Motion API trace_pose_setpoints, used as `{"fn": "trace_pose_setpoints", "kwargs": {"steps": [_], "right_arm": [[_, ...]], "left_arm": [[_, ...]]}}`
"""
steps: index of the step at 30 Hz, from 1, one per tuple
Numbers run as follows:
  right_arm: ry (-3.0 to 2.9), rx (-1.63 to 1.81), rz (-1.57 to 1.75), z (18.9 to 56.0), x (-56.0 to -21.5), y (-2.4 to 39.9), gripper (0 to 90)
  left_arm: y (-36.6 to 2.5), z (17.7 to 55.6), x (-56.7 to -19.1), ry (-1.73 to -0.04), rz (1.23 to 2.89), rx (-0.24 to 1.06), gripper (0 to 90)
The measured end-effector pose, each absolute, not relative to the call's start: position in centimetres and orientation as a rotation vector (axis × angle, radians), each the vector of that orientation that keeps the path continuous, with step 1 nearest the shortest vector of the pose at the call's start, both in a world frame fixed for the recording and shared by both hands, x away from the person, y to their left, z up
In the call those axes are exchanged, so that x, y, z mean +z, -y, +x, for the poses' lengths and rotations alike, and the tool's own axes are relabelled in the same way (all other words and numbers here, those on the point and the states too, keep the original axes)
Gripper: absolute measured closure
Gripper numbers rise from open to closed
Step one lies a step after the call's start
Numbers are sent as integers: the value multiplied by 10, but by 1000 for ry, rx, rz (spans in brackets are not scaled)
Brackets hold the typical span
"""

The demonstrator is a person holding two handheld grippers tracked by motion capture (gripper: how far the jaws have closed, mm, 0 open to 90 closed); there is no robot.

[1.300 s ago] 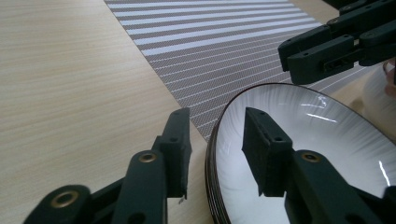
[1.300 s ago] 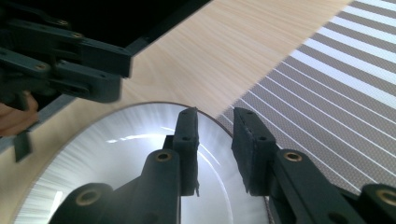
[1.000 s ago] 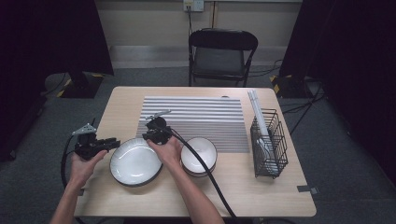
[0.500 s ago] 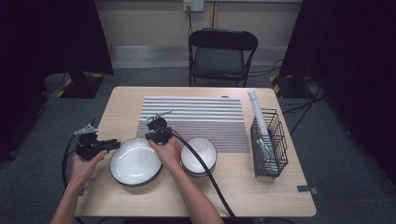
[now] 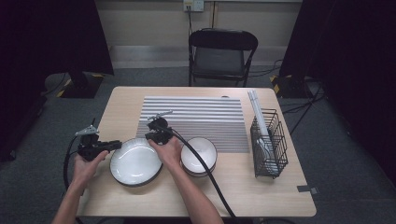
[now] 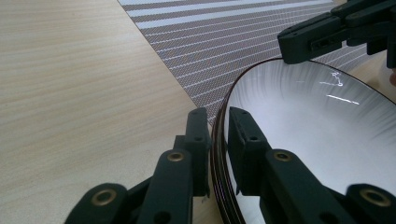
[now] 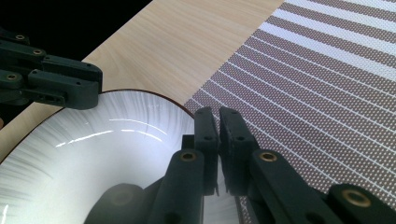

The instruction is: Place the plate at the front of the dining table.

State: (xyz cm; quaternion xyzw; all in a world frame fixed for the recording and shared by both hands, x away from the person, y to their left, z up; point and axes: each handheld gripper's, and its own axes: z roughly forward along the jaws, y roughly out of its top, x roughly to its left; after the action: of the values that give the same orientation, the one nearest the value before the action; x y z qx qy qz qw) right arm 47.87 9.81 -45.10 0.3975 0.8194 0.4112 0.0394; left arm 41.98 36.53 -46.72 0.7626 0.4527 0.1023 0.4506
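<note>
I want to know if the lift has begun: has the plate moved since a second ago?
No. The plate sits as before beside the striped mat, both grippers on its rim.

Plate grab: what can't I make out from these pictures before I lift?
- Left claw on the plate rim: in the left gripper view its own jaws hide the contact.
- Right claw: same at the far rim, in the right gripper view.
- Bowl: in the high view the right forearm and cable cover its near left side.
- Wire rack: contents too small to tell, high view.
</note>
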Motion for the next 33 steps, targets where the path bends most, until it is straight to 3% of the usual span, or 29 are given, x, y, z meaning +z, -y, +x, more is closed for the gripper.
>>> {"fn": "trace_pose_setpoints", "kwargs": {"steps": [10, 14, 18, 33], "right_arm": [[-2514, 1240, 1218, 478, -451, -100, 864], [-2506, 1244, 1232, 478, -451, -100, 863], [-2500, 1255, 1239, 478, -452, -99, 862], [-2492, 1258, 1268, 476, -454, -99, 862]], "left_arm": [[-361, 421, -465, -1156, 1899, 234, 823], [-360, 423, -464, -1210, 1870, 224, 781], [-360, 422, -463, -1183, 1879, 216, 863], [-363, 421, -464, -1180, 1869, 201, 869]]}}
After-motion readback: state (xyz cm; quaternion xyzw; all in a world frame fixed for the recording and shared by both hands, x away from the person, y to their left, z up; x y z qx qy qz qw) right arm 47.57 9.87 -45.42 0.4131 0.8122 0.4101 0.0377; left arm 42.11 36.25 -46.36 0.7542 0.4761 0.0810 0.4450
